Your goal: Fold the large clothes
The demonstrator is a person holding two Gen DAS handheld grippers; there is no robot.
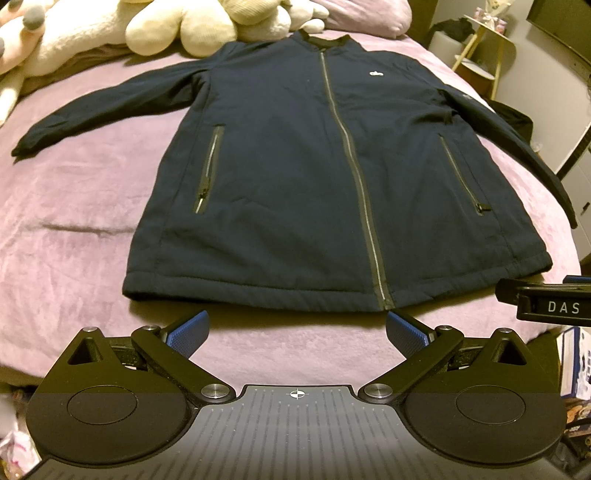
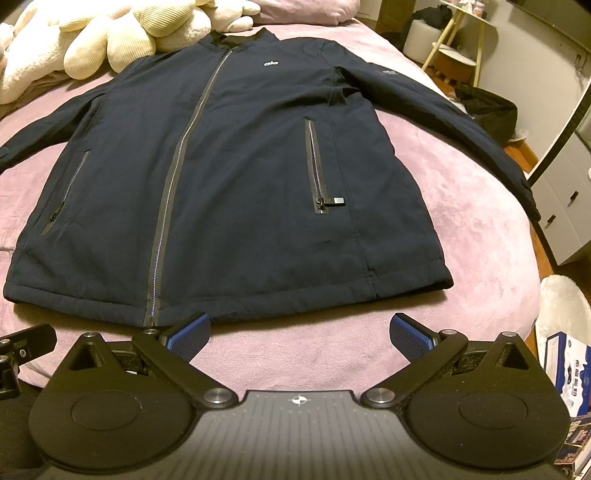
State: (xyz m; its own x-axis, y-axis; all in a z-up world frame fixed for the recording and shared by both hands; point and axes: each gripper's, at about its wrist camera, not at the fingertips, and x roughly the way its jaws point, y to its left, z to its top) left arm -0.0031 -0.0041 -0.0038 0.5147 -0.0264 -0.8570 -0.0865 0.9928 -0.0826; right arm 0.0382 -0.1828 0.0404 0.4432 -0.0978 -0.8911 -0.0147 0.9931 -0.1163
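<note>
Nearest the cameras, the left gripper [image 1: 297,328] hovered with its blue-padded fingers [image 1: 188,332] spread wide apart and nothing between them, just short of the hem of the jacket [image 1: 295,166]. The right gripper [image 2: 300,330] was the same, its jaws wide apart and empty, its left fingertip close to the bottom end of the main zipper [image 2: 177,192]; whether it touched the cloth could not be told. Part of the right gripper's body, marked "DAS", showed at the right edge of the left wrist view.

Beyond both grippers the dark navy jacket lay flat and face up on the pink blanket [image 1: 92,206] covering the bed, zipped closed, hem toward the cameras and collar away. Its two sleeves were spread outward to either side. A zippered pocket [image 2: 316,170] sat on each side of the front, and a small white logo [image 1: 375,74] marked the chest.

Farther off, cream plush toys [image 1: 192,26] were piled at the head of the bed, touching or just beside the collar and one shoulder. To the right of the bed stood a white cabinet [image 2: 565,206] and, well behind it, a small table with yellow legs [image 2: 458,48].
</note>
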